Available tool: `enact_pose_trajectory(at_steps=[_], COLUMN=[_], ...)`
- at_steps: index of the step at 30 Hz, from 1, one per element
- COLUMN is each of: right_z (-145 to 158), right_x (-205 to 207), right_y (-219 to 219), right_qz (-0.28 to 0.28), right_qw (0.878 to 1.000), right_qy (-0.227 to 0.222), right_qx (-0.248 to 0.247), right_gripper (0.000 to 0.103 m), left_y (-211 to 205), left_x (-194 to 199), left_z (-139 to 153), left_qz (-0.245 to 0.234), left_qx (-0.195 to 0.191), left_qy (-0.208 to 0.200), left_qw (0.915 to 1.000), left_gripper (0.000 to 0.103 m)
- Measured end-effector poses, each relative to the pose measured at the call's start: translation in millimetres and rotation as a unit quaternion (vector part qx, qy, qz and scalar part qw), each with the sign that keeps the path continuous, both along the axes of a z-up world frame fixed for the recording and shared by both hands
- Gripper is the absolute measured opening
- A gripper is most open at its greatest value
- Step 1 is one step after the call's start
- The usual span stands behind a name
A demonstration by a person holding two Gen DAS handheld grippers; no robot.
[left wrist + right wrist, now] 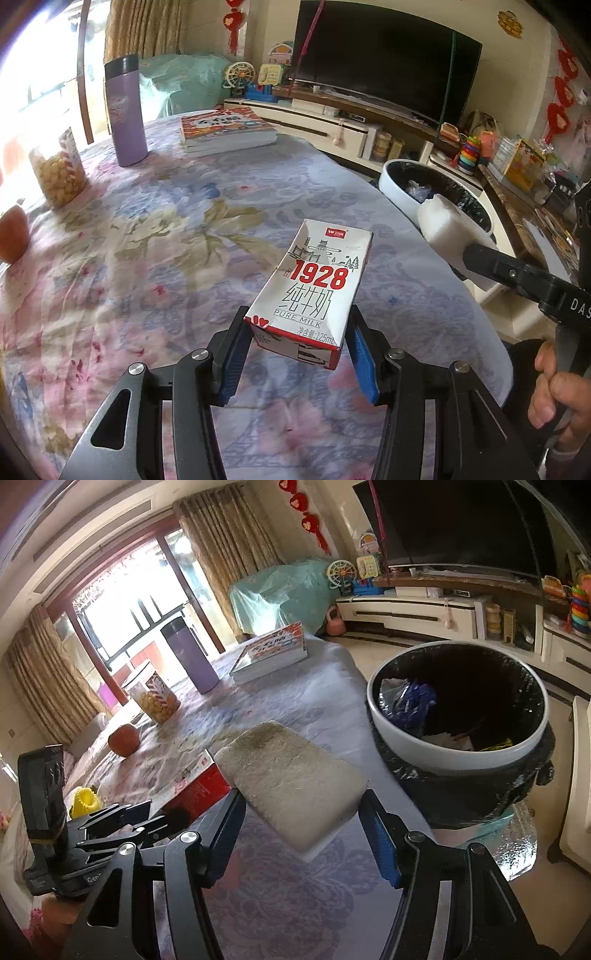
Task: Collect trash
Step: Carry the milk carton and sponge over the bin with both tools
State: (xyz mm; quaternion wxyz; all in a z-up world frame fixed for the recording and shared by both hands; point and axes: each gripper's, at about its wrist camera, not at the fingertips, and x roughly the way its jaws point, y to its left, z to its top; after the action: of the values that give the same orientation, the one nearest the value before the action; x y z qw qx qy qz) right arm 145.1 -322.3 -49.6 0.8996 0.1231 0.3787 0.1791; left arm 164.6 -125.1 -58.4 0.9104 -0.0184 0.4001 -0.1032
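A white and red milk carton (314,288) marked 1928 hangs above the floral tablecloth (155,236), with my left gripper (297,334) shut on its lower end. My right gripper (303,812) is shut on a white foam block (291,779), held over the table's right side; the same block (443,218) and gripper show at the right of the left wrist view. The white trash bin (380,716) with a black liner stands just beyond the table edge, with wrappers inside. The red side of the carton (201,786) shows left of the block.
On the table stand a purple flask (123,110), a stack of books (227,129), a jar of yellow snacks (59,170) and an orange fruit (13,236). A TV (384,59) and low cabinet lie behind the bin. A hand (557,391) holds the right gripper's handle.
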Motion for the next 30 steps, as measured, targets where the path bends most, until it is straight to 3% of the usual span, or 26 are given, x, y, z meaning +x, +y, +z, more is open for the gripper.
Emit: enact_pose_trajectory(at_steps=[30], right_z=[0.5], right_x=[-12.0], right_y=[-46.7], right_qz=[-0.048], right_qw=[0.999], right_qy=[0.001], right_qx=[0.014], right_gripper=[0.065], left_y=[-38.8], left_x=[11.7], left_z=[3.4], left_qz=[-0.041], left_qx=[-0.017], left_qy=[-0.004], left_qw=[0.9990], left_gripper=[0.048])
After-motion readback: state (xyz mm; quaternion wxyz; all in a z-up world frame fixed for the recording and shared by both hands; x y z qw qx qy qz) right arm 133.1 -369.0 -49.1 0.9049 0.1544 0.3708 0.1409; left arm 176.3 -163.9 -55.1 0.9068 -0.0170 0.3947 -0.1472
